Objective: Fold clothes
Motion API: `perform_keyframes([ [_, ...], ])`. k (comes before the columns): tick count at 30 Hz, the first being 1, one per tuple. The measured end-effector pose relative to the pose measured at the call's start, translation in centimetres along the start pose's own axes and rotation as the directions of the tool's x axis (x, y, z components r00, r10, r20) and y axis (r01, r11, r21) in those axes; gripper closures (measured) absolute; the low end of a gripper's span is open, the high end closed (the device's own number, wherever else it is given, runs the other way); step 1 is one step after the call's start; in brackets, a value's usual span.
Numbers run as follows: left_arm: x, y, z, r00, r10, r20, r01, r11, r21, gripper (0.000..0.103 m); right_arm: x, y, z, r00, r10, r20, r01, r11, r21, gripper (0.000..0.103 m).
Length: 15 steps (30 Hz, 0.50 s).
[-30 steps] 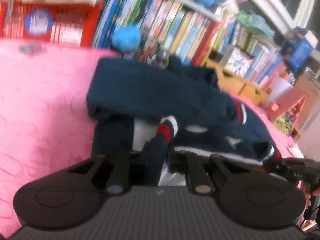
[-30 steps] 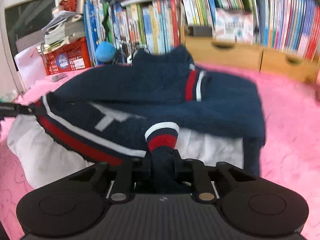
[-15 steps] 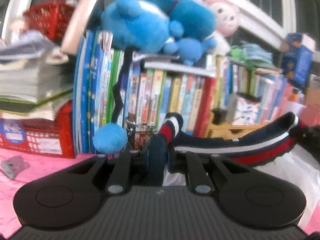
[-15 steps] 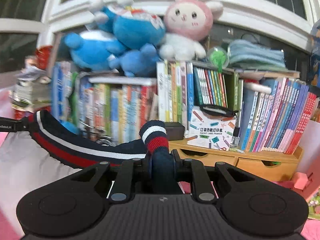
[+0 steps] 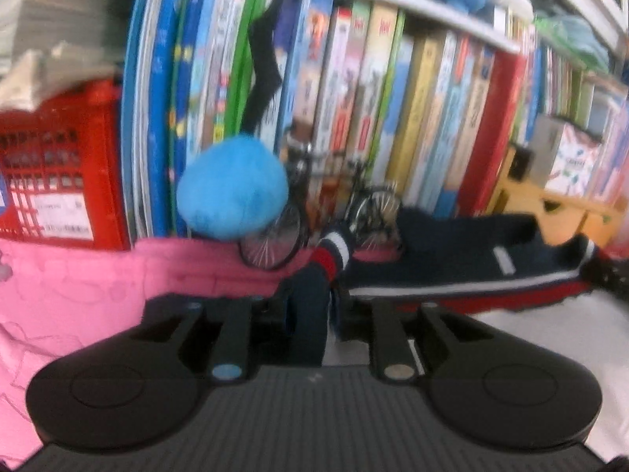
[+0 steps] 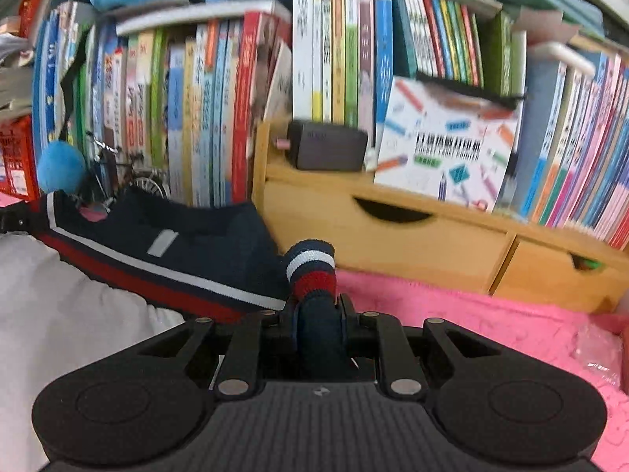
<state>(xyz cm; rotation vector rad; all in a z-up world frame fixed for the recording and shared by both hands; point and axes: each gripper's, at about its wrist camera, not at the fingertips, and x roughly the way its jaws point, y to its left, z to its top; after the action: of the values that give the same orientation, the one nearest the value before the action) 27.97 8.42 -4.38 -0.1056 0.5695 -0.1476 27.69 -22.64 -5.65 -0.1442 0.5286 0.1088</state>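
- The navy sweater [image 6: 177,251], trimmed with a red and a white stripe, stretches across the lower left of the right wrist view and across the right-centre of the left wrist view [image 5: 471,259]; it hangs between my two grippers.
- My left gripper [image 5: 310,306] is at the bottom centre of its view, its fingers [image 5: 285,306] pressed narrow around one striped cuff [image 5: 332,255], which pokes out above them.
- My right gripper [image 6: 318,314] is at the bottom centre of its view, its fingers [image 6: 348,314] clamped narrow on the other striped cuff [image 6: 310,267].
- A white cloth [image 6: 59,314] fills the lower left of the right wrist view, under the sweater's edge.
- The pink blanket [image 5: 78,283] lies in the lower left of the left wrist view and the lower right of the right wrist view.
- Behind it, rows of books [image 6: 334,47] fill the top of both views.
- A wooden drawer unit [image 6: 393,228] is at centre right in the right wrist view.
- A blue plush ball [image 5: 232,188] and a small model bicycle [image 5: 314,212] are at centre left in the left wrist view, with a red crate [image 5: 59,165] at the far left.
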Motion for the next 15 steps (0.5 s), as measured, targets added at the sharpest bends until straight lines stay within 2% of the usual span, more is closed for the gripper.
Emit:
perform_keyframes([
  [6,1.6,0.2,-0.1,0.997,0.028,-0.077,-0.028,1.000,-0.007,0.067,2.5,-0.4,-1.2,0.998,0.007,-0.067,-0.006,1.000,0.014,0.078],
  [7,1.7,0.1,0.0,0.996,0.035,-0.083,-0.036,0.999,-0.002,0.064,2.8,-0.7,-1.2,0.997,0.012,-0.079,-0.009,0.999,0.036,0.072],
  [8,1.4,0.0,0.2,0.995,0.062,-0.082,-0.062,0.998,0.010,0.053,2.7,-1.1,-1.0,0.997,0.000,-0.079,0.004,0.998,0.061,0.053],
  [9,1.0,-0.1,0.4,0.993,0.093,-0.079,-0.092,0.995,0.024,0.046,1.7,-1.4,-0.9,0.998,-0.017,-0.066,0.022,0.997,0.074,0.041],
  [10,0.1,0.0,0.7,0.992,0.109,-0.063,-0.108,0.994,0.015,0.046,0.7,-1.6,-0.8,0.998,-0.034,-0.053,0.039,0.995,0.088,0.030],
  [12,-2.5,1.0,1.4,0.995,0.103,-0.009,-0.103,0.994,-0.043,0.044,-1.2,-2.2,-0.6,0.997,-0.070,-0.028,0.073,0.991,0.116,0.029],
  [15,-7.3,1.9,1.9,0.983,0.168,0.071,-0.162,0.983,-0.086,0.040,-4.1,-3.0,-0.3,0.992,-0.124,0.008,0.121,0.980,0.160,0.025],
])
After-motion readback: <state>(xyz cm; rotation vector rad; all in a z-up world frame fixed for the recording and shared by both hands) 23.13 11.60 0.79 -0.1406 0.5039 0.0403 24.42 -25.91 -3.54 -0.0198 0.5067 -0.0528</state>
